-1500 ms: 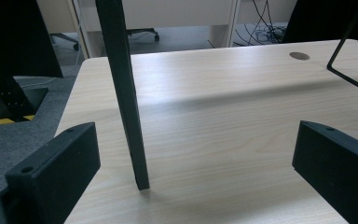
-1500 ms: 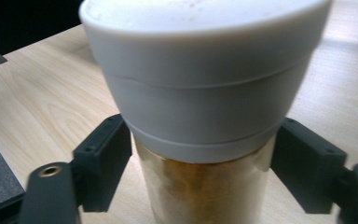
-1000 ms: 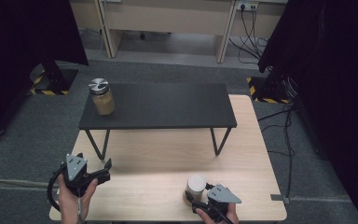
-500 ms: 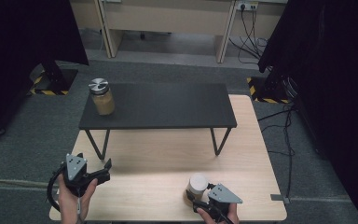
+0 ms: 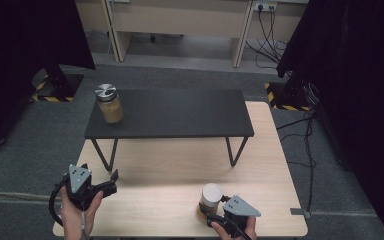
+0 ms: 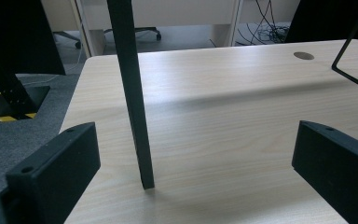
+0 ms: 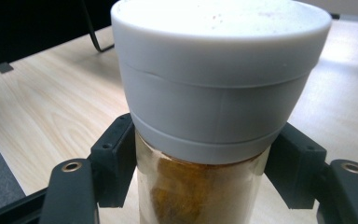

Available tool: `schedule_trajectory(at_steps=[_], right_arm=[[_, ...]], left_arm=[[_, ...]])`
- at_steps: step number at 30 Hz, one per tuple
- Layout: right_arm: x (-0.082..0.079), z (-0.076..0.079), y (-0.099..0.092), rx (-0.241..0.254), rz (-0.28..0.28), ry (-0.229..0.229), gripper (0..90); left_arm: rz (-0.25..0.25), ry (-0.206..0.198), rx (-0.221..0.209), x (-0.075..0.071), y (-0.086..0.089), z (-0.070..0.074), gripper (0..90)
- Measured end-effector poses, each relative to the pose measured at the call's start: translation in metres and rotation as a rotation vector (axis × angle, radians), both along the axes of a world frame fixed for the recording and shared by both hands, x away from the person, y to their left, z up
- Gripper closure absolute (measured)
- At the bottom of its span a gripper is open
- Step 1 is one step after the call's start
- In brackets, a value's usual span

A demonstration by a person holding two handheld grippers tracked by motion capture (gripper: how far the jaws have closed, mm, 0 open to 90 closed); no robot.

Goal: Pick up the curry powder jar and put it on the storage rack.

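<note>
A glass jar (image 5: 211, 195) with a white lid and brownish contents stands on the wooden table (image 5: 180, 165) near its front right. My right gripper (image 5: 208, 210) is shut on it; in the right gripper view the black pads (image 7: 116, 163) press on the glass body of the jar (image 7: 214, 93) just under the lid. At the front left my left gripper (image 5: 111, 183) is held open above the table with nothing in it. In the left gripper view its jaws stand wide apart around (image 6: 191, 177), and a black table leg (image 6: 133, 93) rises just ahead of them.
A low black bench-like table (image 5: 180, 117) stands on the wooden table's far half on thin black legs. A second jar (image 5: 109, 104) with a metal lid stands on its left end. Grey carpet, cables and dark curtains surround the table.
</note>
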State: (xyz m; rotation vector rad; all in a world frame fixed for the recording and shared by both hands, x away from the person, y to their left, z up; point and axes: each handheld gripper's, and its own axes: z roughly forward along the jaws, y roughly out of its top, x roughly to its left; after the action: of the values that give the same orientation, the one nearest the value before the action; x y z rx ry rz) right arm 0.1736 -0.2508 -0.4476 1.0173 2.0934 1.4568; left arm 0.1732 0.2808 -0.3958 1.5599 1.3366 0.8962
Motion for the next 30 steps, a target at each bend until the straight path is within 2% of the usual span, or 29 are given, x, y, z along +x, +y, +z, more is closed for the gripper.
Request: schedule_trajectory(at_steps=[5,6,7,8,10,12,16,18,20,21,22,30], right_arm=[[0.002,0.019,-0.002,0.005,0.002,-0.011,33.3],[0.002,0.019,-0.002,0.005,0.002,-0.011,33.3],[0.004,0.028,-0.003,-0.003,0.007,-0.016,33.3],[0.004,0.028,-0.003,-0.003,0.007,-0.016,33.3],[0.006,0.045,-0.003,-0.019,0.013,-0.026,33.4],[0.007,0.050,-0.004,-0.021,0.016,-0.032,33.4],[0.014,0.075,-0.008,-0.012,0.026,-0.063,33.4],[0.015,0.080,-0.008,-0.014,0.026,-0.066,33.4],[0.018,0.095,-0.007,-0.028,0.027,-0.090,33.4],[0.018,0.095,-0.007,-0.028,0.027,-0.090,33.4],[0.022,0.101,-0.007,-0.026,0.027,-0.097,33.4],[0.036,0.128,-0.007,-0.032,0.027,-0.127,33.4]], left_arm=[[-0.003,-0.002,-0.001,0.000,0.000,0.000,0.1],[-0.004,-0.001,-0.002,0.000,0.000,0.000,0.1],[-0.005,-0.001,-0.002,-0.001,0.000,0.000,0.1],[-0.006,-0.001,-0.002,0.000,0.000,0.000,0.1],[-0.004,-0.002,-0.001,-0.001,0.000,0.000,0.1],[-0.003,-0.002,-0.001,-0.001,0.000,0.000,0.1],[-0.002,0.001,-0.003,0.000,0.001,0.000,0.1],[-0.002,0.001,-0.003,0.000,0.001,0.000,0.1],[-0.003,0.000,-0.003,0.000,0.001,0.000,0.1],[-0.003,0.000,-0.003,0.000,0.001,0.000,0.0],[-0.002,0.001,-0.003,0.000,0.001,0.000,0.0],[-0.003,0.002,-0.005,0.001,0.001,0.000,0.0]])
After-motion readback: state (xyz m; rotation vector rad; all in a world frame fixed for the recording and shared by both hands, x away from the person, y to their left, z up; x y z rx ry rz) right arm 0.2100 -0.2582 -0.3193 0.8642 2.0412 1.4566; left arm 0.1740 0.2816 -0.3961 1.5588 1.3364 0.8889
